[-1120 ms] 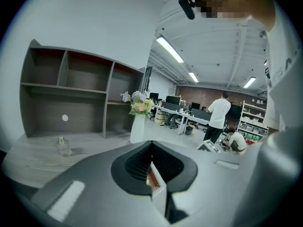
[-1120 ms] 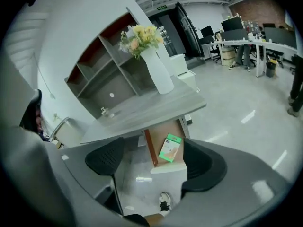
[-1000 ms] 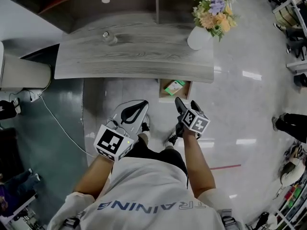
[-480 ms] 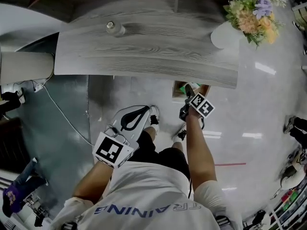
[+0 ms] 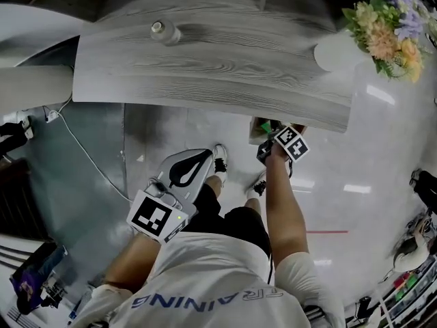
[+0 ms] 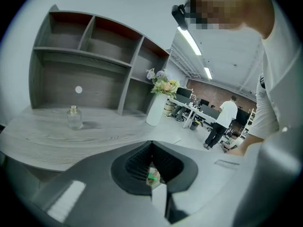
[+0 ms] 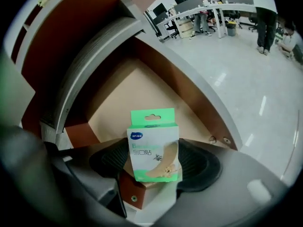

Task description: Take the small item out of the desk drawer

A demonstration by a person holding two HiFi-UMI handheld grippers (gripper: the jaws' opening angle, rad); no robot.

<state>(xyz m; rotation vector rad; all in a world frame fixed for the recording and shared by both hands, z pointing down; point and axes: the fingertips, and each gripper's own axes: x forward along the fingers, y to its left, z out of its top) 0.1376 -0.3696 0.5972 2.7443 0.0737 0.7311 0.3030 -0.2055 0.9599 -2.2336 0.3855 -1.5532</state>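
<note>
Glossy office floor [image 5: 369,156] runs under a grey desk [image 5: 205,60], and the drawer [image 7: 189,79] below its edge stands open. A second ago the right gripper [image 7: 154,162] hung short of the drawer, with the box [image 7: 152,136] lying loose inside. Now it has gone in, and its jaws are clamped on the box, one pad on each side, with the box upright between them. So the grasp looks made, and what I judge is left is lifting the box clear of the drawer and drawing back.

The left gripper [image 6: 151,145] has stayed well back from the drawer, near the person's body. Its jaws are together at the tips and hold nothing.

From the head, the right gripper and the desk edge cover most of the drawer, and only a sliver of green shows there. The box's bottom edge sits behind the pads, so I cannot tell whether it rests on the drawer or hangs free. A green speck shows through the gap behind the left gripper's tips, too small to name.
</note>
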